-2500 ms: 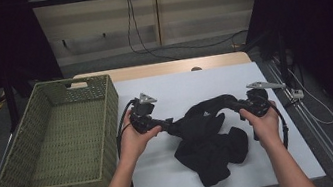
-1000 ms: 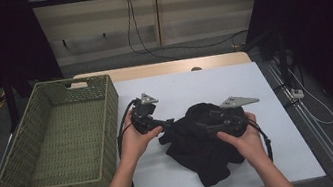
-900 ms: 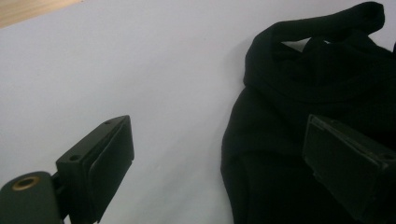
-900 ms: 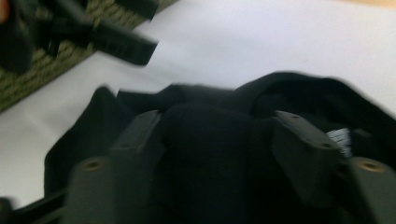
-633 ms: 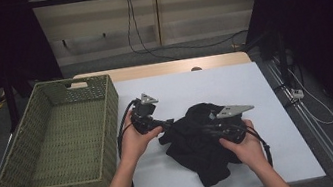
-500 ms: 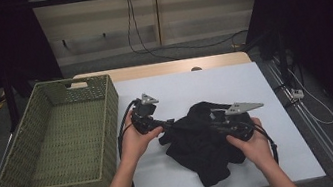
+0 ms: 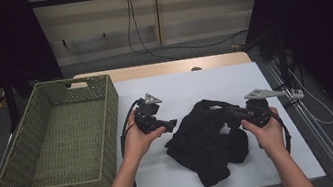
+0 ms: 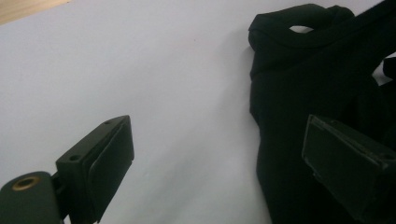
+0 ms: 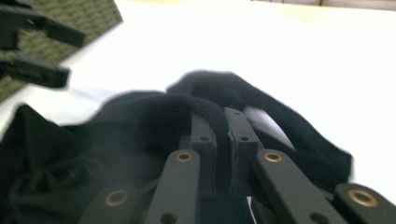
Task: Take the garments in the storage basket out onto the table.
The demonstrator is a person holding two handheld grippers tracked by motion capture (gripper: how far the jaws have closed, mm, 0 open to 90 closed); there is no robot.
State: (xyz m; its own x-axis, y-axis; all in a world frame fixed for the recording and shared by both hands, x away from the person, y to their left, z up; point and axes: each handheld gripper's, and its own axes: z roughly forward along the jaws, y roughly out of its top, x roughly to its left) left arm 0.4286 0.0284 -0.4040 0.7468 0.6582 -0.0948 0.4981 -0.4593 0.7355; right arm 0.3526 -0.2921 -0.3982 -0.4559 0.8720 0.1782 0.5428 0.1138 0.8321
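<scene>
Much of the black garment (image 7: pixel 210 142) was hard to read: its folds merged into one dark mass, and in the right gripper view its near edges were blurred, so what kind of clothing it was could not be told. The right gripper (image 7: pixel 231 112) had its tips buried in the cloth in the high view; its own view showed the jaws nearly together on a band of the garment (image 9: pixel 140 130), having just been closing on it. The left gripper (image 7: pixel 171 123) stood with its jaws wide apart and nothing between the pads, the garment (image 8: pixel 322 93) lying just beyond its right-hand jaw; whether that jaw touched the cloth could not be told. Compared with a second earlier, the right gripper had drawn back toward the right side of the table, away from the left gripper, and the cloth was stretched out after it, while the left gripper had kept its place. The garment lay on a white table (image 7: pixel 174 92), between the two grippers. A green woven basket (image 7: pixel 107 113) sat beside the left gripper, on its outer side. The room beyond was dark, with cables (image 7: pixel 136 27) hanging against a pale wall panel.
</scene>
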